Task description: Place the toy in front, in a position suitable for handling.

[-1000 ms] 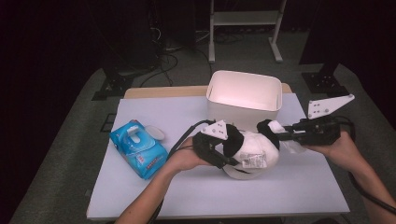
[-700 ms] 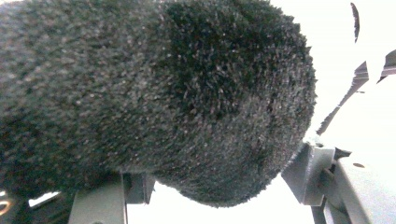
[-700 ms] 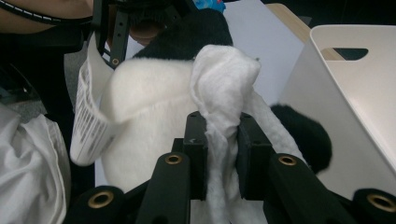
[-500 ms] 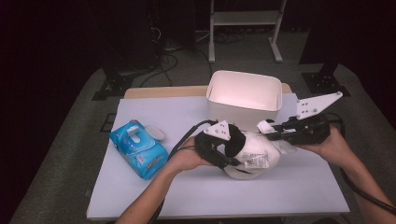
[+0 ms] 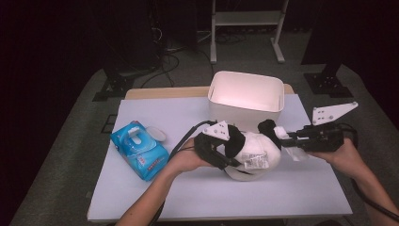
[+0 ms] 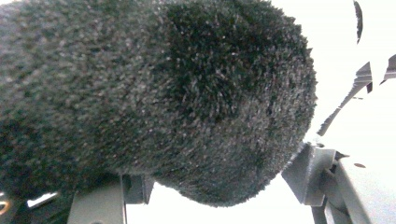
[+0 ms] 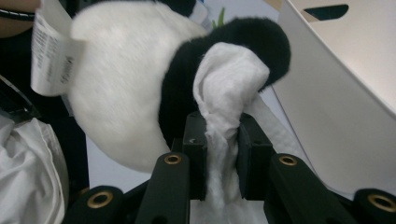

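At the table's nine o'clock a blue wipe pack [image 5: 139, 149] is seen, its lid flipped open. At centre, the panda plush [image 5: 251, 153] is gripped by the left gripper [image 5: 225, 149], whose jaws are clamped on a black furry part of it. At three o'clock, a white wipe [image 7: 227, 93] is pinched narrowly by the right gripper [image 7: 222, 156] and pressed against the plush's black limb. A white bin [image 5: 246, 95] stands at twelve o'clock.

The plush panda's [image 7: 116, 93] sewn-in tag [image 7: 51, 51] bears print too blurred to read.
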